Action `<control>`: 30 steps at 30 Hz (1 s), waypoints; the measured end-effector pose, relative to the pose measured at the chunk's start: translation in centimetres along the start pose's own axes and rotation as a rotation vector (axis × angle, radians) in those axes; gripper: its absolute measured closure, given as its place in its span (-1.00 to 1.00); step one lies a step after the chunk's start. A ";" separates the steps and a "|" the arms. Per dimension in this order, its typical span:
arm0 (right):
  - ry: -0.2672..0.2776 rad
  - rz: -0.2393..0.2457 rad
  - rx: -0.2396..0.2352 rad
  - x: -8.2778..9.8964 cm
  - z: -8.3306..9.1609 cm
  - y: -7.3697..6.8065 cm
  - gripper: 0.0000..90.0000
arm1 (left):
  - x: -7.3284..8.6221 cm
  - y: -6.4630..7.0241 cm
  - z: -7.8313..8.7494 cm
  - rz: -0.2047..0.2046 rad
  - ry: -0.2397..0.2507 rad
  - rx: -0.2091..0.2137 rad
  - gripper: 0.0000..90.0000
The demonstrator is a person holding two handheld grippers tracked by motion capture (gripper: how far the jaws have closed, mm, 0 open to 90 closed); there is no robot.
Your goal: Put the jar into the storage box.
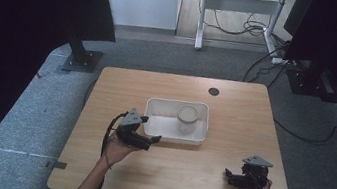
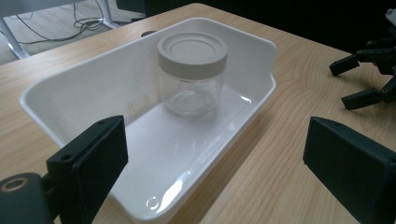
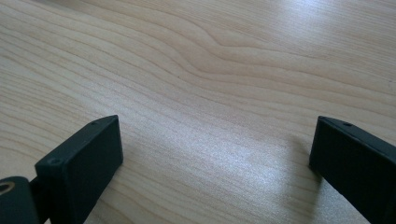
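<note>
**Clear jar waits in its tray**

White-lidded and upright, the jar (image 2: 192, 74) stands inside the white tray (image 2: 88, 88) mid-worktop (image 1: 235, 109). The left tool (image 1: 149, 139) gapes open at the tray's near corner; the right tool (image 1: 229, 177) hangs open, well apart.

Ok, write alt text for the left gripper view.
A clear glass jar with a white screw lid stands upright in a white plastic tray on a wooden table. The left hand-held gripper hovers open at the tray's near end.
</note>
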State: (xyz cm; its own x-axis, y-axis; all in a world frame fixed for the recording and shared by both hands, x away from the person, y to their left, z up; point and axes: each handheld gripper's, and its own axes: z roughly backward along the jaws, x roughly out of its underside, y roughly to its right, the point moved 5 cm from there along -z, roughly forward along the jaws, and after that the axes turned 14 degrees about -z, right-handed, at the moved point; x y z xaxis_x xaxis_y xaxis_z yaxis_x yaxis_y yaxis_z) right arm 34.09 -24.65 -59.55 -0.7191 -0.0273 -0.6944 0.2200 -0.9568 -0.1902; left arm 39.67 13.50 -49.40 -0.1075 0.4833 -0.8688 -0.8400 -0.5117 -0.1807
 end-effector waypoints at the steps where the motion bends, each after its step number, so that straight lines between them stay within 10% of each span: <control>1: 0.000 0.000 0.000 0.0 0.0 0.0 -0.95 | 0.0 0.0 0.0 0.000 0.000 0.000 -0.86; 30: 0.002 -0.003 0.003 0.0 0.0 0.0 -0.94 | 7.7 -0.5 4.0 0.106 -0.044 -0.082 -0.87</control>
State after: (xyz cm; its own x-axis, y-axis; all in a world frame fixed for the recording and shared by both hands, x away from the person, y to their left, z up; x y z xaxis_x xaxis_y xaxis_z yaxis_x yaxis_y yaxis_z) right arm 34.06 -24.66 -59.55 -0.7185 -0.0241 -0.6952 0.2162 -0.9576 -0.1902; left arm 37.13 20.28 -54.16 -0.2184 0.4531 -0.8643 -0.7767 -0.6169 -0.1272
